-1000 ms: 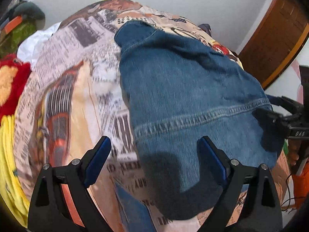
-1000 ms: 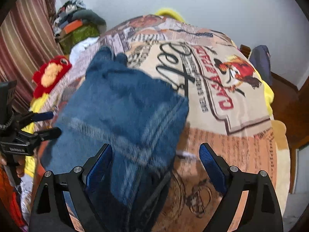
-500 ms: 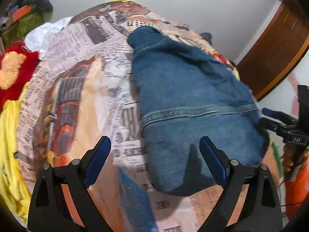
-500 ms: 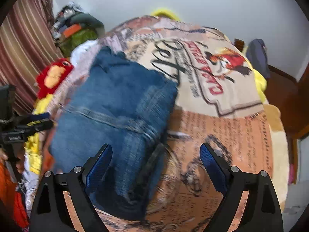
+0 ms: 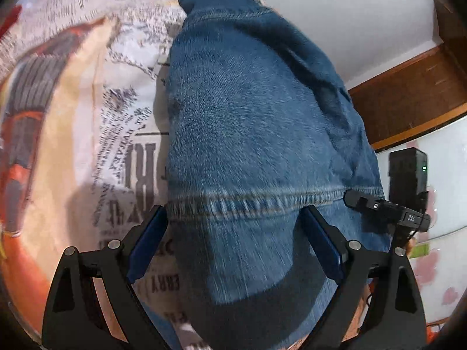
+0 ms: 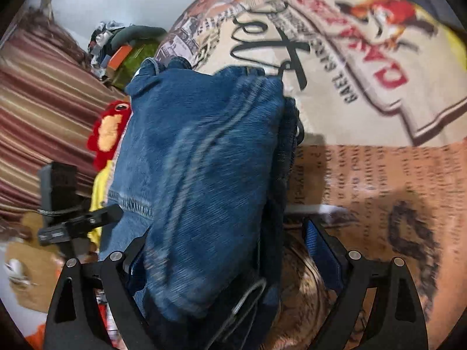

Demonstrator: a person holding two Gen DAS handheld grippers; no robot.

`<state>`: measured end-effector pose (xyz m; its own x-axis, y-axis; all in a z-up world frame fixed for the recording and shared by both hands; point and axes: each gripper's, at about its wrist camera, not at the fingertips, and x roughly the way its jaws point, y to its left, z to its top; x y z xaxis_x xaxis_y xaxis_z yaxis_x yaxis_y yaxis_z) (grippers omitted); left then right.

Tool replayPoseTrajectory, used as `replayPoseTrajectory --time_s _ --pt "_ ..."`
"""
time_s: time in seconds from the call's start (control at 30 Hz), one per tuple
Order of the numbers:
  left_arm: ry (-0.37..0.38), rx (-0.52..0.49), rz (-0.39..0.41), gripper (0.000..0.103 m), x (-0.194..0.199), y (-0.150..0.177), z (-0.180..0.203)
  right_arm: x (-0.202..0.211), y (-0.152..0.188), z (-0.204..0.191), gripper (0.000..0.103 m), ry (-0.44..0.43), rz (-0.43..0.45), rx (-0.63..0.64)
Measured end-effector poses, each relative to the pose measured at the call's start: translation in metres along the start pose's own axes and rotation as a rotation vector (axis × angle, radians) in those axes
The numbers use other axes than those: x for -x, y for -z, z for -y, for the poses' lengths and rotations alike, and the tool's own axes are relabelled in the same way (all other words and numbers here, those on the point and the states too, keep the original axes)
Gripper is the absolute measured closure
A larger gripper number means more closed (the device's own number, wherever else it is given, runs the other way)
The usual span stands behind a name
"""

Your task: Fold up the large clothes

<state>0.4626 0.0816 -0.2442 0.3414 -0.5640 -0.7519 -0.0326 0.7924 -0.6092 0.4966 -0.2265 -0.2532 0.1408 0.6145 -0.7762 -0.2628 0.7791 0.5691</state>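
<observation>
A folded blue denim garment (image 5: 256, 134) lies on a bed covered with a printed newspaper-pattern blanket (image 5: 87, 116). In the left wrist view my left gripper (image 5: 233, 233) is open, its blue-padded fingers astride the garment's near end at the stitched seam. In the right wrist view the garment (image 6: 198, 169) fills the middle; my right gripper (image 6: 224, 248) is open, with the folded edge between its fingers. The right gripper shows at the right of the left wrist view (image 5: 385, 210), at the garment's far side. The left gripper shows at the left of the right wrist view (image 6: 76, 221).
A red and orange plush toy (image 6: 108, 131) and yellow fabric lie at the bed's left edge. A pile of clothes and bags (image 6: 125, 49) sits by a striped curtain (image 6: 35, 110). A brown wooden door (image 5: 414, 93) and white wall stand beyond the bed.
Both grippers have moved in close to the denim garment, which now fills each view. The fingers now straddle its near edges. Both stay open.
</observation>
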Motion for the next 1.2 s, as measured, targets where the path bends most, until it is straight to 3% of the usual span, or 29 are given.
replayPoseTrajectory --time_s 0.17,0.3,0.4,0.57,0.77,0.93,1.2 --pt "0.075 0.025 -0.017 0.008 -0.012 -0.010 -0.007 -0.011 -0.007 -0.003 0.008 -0.038 0.004 0.033" --pt "0.091 0.043 -0.009 0.009 -0.016 -0.013 -0.008 -0.021 -0.013 -0.013 0.009 -0.030 0.008 0.044" --pt "0.080 0.060 0.014 0.017 -0.015 -0.015 -0.007 -0.023 -0.017 -0.017 0.018 -0.026 0.010 0.029" --pt "0.032 0.018 0.057 0.027 -0.008 -0.013 0.005 -0.017 -0.019 -0.015 0.046 -0.029 0.033 -0.015" --pt "-0.002 -0.053 0.094 0.039 0.011 -0.009 0.027 0.002 -0.015 -0.030 0.063 0.001 0.064 0.034" --pt "-0.012 -0.119 0.130 0.045 0.039 -0.001 0.048 0.023 -0.011 -0.052 0.069 0.027 0.096 0.088" --pt "-0.010 -0.162 0.217 0.047 0.103 0.019 0.057 0.057 -0.004 -0.108 0.070 0.026 0.150 0.167"
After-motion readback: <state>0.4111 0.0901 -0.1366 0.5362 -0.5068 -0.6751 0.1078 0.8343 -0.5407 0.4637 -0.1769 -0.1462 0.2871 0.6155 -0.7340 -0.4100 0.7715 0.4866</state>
